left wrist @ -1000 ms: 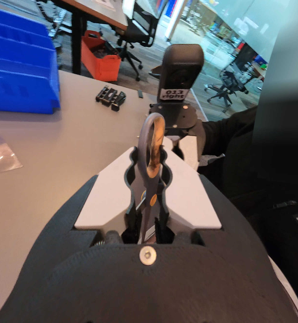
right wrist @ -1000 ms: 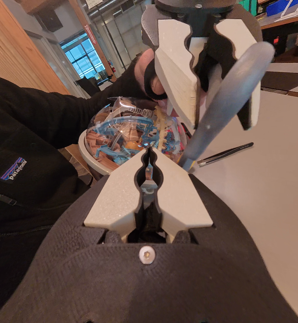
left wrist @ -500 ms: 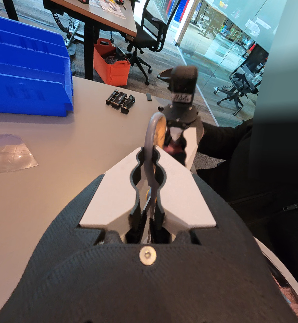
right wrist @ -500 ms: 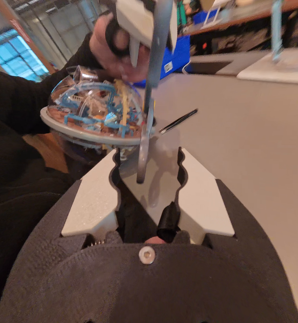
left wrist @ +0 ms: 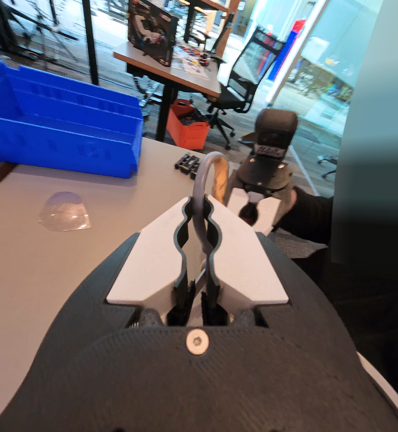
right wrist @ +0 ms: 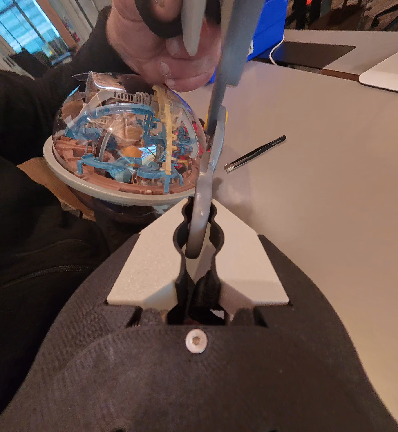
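Between both tongs: grey scissors (right wrist: pixel 213 149) (maze ball (right wrist: pixel 128 142) beside).

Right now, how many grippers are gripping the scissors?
2. The left gripper is shut on the scissors at the grey handle loop. The right gripper is shut on the blade end, beside the maze ball.
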Tool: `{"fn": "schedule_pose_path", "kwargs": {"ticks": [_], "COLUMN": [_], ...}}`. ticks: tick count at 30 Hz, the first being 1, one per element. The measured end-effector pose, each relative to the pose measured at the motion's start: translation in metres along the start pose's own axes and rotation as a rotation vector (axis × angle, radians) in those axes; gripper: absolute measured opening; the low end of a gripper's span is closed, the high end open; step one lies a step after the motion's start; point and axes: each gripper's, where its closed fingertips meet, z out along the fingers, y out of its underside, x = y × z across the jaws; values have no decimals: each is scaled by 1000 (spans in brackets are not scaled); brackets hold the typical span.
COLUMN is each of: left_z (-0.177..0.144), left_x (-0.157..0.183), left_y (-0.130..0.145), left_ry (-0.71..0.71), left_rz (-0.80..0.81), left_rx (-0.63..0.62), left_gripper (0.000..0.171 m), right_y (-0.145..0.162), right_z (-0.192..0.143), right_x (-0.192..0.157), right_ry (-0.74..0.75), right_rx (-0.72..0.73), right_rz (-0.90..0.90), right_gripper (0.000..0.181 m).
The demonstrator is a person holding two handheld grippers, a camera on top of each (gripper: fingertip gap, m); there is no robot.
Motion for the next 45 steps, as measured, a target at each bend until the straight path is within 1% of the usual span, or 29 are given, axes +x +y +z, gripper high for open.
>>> {"fn": "schedule_pose_path", "kwargs": {"ticks": [2, 5, 8, 11, 13, 16, 19, 20, 24, 27, 30, 32, 35, 37, 39, 41, 45], "left_z": [0, 3, 5, 2, 0, -1, 3, 6, 15, 23, 32, 37, 41, 41, 40, 40, 42], "left_x": [-1, 7, 9, 16, 26, 40, 48, 51, 50, 47, 47, 47, 41, 40, 46, 50, 69], "left_y": [1, 4, 4, -5, -12, -19, -17, -16, -12, -16, -11, -7, -8, -14, -22, -35, -58], "left_ry": [-50, -47, -99, -160, -180, -209, -192, -155, -57, -35, -10, 23, 27, 12, 2, -19, -27], "left_rz": [32, 26, 4, 0, 22, 88, 161, 161, 141, 183, 271, 270, 254, 278, 329, 377, 422], "left_rx": [-12, -39, -52, -24, 6, 17, -40, -48, -63, -91, -155, -197, -195, -174, -180, -186, -187], "left_gripper": [5, 6, 8, 8, 8, 8, 8, 8, 8, 8, 8, 9, 9, 9, 8, 9, 8], "right_y": [-2, -5, -10, -17, -22, -29, -31, -31, -28, -28, -30, -28, -29, -32, -37, -47, -64], "right_z": [-3, -3, 0, -4, -10, -16, -19, -20, -22, -25, -27, -27, -28, -31, -37, -46, -68], "right_x": [-2, -4, -7, -11, -16, -24, -27, -28, -25, -22, -15, -8, -3, -1, 1, 2, -8], "right_ry": [14, 5, -31, -71, -92, -95, -76, -73, -16, 19, 71, 114, 117, 130, 146, 172, 169], "right_rx": [-86, -197, -237, -243, -228, -183, -138, -124, -70, -22, 2, -6, -1, 16, 35, 62, 90], "right_rz": [-46, -108, -149, -188, -213, -252, -261, -254, -218, -185, -176, -187, -169, -170, -179, -206, -283], "right_gripper": [9, 9, 10, 10, 10, 9, 9, 9, 9, 9, 9, 9, 9, 9, 9, 8, 9]}}
